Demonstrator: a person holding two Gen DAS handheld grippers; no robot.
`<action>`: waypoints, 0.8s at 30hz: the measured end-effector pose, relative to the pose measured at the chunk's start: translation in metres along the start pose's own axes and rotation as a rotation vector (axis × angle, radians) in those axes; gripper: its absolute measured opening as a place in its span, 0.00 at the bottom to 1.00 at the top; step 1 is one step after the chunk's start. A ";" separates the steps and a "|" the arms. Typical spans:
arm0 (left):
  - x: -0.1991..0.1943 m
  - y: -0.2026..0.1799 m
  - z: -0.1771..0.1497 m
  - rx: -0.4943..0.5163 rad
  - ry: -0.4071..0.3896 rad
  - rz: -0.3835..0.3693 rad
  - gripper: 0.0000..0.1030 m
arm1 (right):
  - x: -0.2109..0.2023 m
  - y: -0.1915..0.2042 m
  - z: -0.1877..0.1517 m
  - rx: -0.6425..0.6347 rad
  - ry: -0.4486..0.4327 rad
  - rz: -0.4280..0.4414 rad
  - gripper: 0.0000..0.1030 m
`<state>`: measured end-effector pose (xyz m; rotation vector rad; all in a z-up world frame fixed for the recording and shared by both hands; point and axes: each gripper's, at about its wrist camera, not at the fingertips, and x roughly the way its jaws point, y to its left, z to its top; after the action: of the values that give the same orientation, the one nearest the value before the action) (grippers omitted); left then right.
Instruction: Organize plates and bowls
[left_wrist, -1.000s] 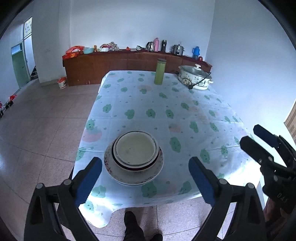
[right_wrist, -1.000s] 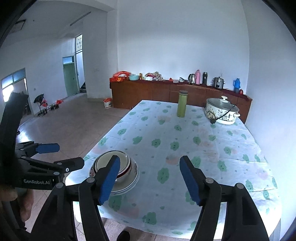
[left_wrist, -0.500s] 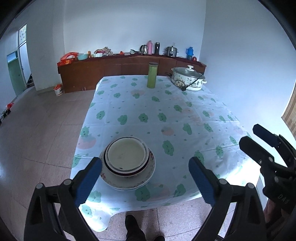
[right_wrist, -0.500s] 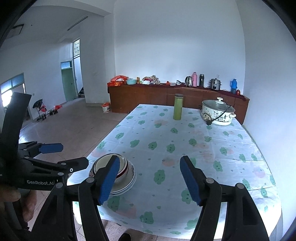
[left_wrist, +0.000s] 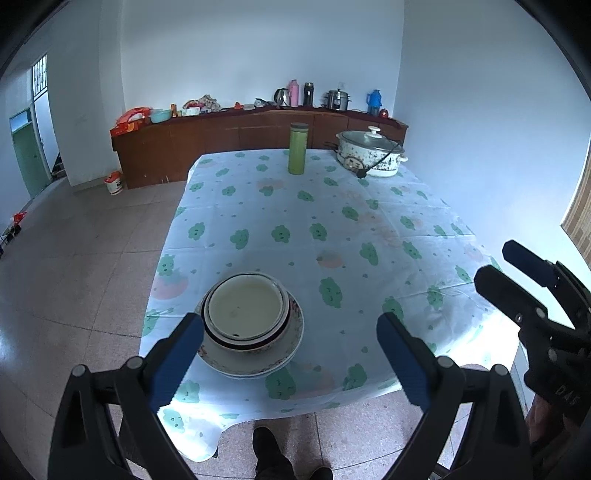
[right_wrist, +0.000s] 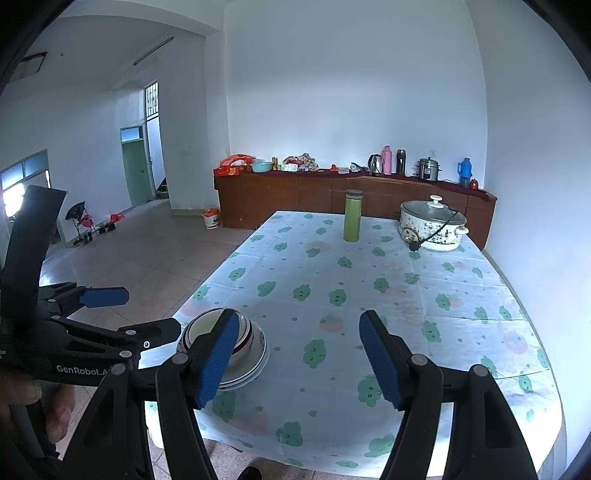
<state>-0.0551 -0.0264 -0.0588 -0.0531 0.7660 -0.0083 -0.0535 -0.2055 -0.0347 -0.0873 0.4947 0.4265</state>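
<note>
the bowls (left_wrist: 245, 314) sit nested on stacked plates (left_wrist: 288, 350) near the front left corner of the worktop (left_wrist: 332, 229). the left gripper (left_wrist: 290, 354) and right gripper (right_wrist: 299, 356) hang above the near edge, jaws apart, holding nothing. a green flask (left_wrist: 297, 148) and lidded pot (left_wrist: 369, 153) stand at the far end.

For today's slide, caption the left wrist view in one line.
Open left gripper above stacked bowls on plates at the table edge.

Stacked bowls (right_wrist: 218, 332) beside empty right gripper (right_wrist: 299, 360)
</note>
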 end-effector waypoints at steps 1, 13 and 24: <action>0.000 0.000 0.000 0.000 -0.001 -0.001 0.94 | 0.000 0.000 0.000 -0.001 0.000 0.000 0.67; -0.008 -0.003 0.002 0.004 -0.022 0.000 0.94 | -0.003 0.002 0.002 0.000 -0.014 -0.005 0.68; -0.015 0.002 0.013 0.003 -0.058 0.015 1.00 | -0.009 0.001 0.004 -0.012 -0.041 -0.016 0.68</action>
<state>-0.0571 -0.0235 -0.0393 -0.0449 0.7087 0.0064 -0.0589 -0.2073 -0.0265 -0.0938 0.4506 0.4154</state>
